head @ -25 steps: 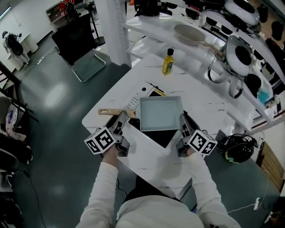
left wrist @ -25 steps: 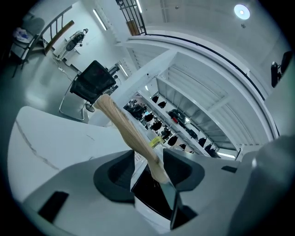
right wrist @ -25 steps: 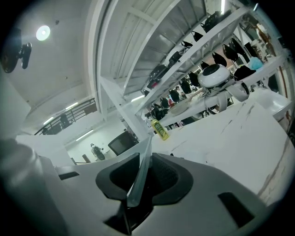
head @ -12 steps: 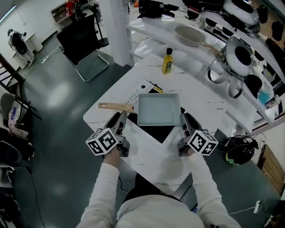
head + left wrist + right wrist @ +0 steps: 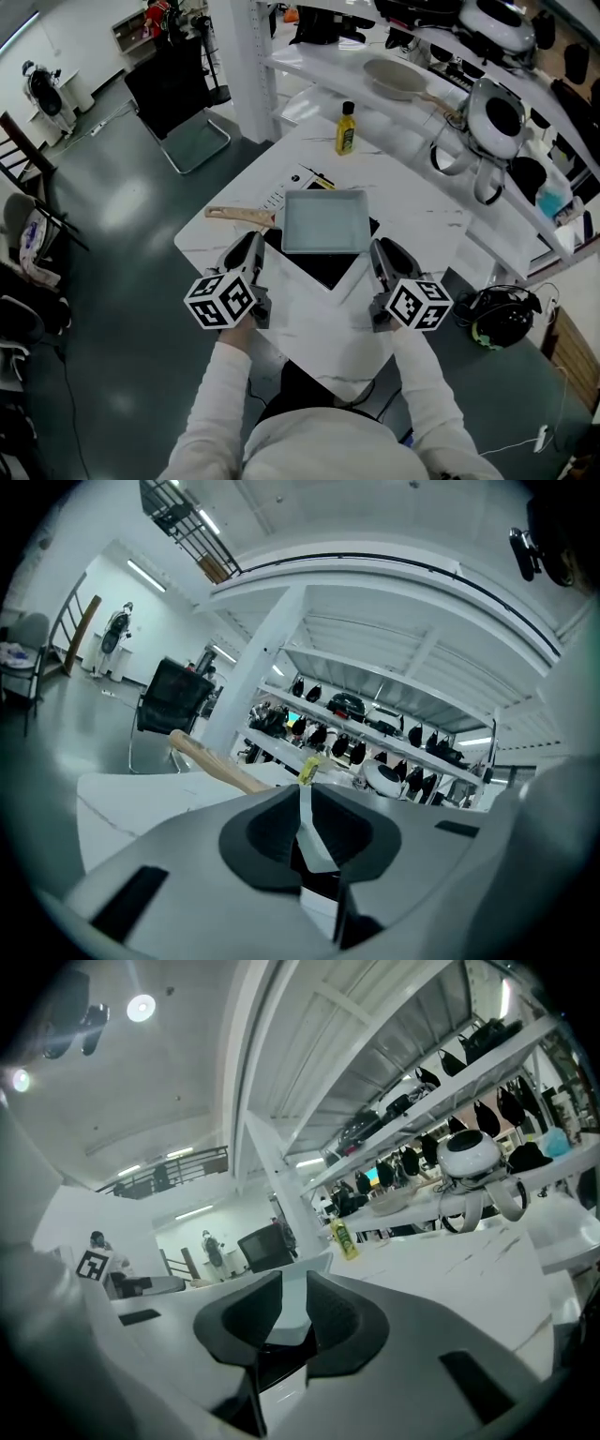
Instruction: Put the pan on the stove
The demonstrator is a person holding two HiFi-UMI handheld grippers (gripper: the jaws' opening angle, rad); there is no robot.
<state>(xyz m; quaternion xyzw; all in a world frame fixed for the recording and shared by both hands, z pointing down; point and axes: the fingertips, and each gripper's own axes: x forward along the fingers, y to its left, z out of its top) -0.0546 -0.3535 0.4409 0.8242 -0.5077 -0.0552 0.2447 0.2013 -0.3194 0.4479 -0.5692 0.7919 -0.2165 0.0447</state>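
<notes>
**Head view:** The square, pale pan (image 5: 323, 220) sits flat on the black stove (image 5: 319, 269), which lies on the white table (image 5: 412, 220). Its wooden handle (image 5: 239, 216) points left, past the stove's edge. The left gripper (image 5: 248, 248) is just below that handle. The right gripper (image 5: 384, 248) is near the pan's right front corner. Both are apart from the pan. A yellow bottle (image 5: 346, 128) stands upright well beyond it.

**Left gripper view:** The 2 dark pads (image 5: 267, 832) are closing, with only a thin slit between them, and they pinch nothing. The pale strip seen through the slit is probably the pan's rim farther off, though the view is too tight to be sure. The wooden handle runs up to the left above the jaws.

**Right gripper view:** The 2 pads (image 5: 234, 1321) stand a little apart and grip nothing. A pale surface shows through the gap, and the bottle is upright on the table behind.
</notes>
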